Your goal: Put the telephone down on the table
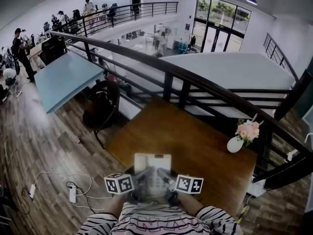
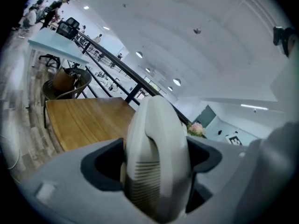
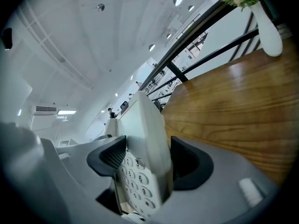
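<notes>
A white desk telephone (image 1: 152,173) with a keypad hangs over the near edge of the brown wooden table (image 1: 195,151), held from both sides. My left gripper (image 1: 138,182) is shut on its left side, where the handset (image 2: 156,157) fills the gap between the jaws. My right gripper (image 1: 165,179) is shut on its right side, the jaws pinching the keypad edge (image 3: 140,171). In both gripper views the phone is tilted up off the wooden top.
A white vase of pink flowers (image 1: 244,133) stands at the table's far right corner. A black railing (image 1: 186,80) runs just behind the table. A dark chair (image 1: 100,106) stands to the table's left, with cables and a power strip (image 1: 72,194) on the floor.
</notes>
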The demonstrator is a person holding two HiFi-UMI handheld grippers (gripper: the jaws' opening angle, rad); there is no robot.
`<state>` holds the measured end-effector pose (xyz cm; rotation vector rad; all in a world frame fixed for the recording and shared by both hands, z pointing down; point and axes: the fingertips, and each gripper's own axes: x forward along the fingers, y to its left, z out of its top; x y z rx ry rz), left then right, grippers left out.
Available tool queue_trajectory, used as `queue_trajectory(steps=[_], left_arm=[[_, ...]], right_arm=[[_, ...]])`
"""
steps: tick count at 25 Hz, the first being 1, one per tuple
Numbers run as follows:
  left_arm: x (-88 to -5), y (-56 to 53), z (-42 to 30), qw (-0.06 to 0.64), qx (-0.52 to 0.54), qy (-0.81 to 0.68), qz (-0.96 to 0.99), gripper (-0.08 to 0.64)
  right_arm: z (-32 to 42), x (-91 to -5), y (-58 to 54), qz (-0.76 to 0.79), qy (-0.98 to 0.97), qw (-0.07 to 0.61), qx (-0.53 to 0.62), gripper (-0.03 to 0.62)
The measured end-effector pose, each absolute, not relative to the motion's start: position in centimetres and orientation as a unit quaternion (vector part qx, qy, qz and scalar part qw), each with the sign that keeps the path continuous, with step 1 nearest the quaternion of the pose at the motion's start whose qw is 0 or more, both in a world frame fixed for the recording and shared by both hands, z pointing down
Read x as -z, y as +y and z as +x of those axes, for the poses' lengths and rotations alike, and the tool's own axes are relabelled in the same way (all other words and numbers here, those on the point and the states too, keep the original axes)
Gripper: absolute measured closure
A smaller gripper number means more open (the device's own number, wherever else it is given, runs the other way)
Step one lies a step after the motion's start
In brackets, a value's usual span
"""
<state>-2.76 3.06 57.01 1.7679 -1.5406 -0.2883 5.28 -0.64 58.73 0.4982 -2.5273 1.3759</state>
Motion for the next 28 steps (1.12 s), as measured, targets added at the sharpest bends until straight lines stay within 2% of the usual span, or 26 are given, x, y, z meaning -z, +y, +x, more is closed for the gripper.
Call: queue_trajectory(steps=[11, 28], left_arm=[[-58.2, -6.7, -6.6, 0.396, 0.095, -0.567, 0.716, 0.160], [-59.8, -26.3, -22.2, 0.425, 0.024, -0.477, 0.769, 0.160]], right_arm=[[1.7, -59.9, -9.5, 0.214, -0.847, 0.090, -0.478, 0.296], [-13.4, -61.4, -26.8, 0.316, -0.807, 0.034, -0.498, 0.297]])
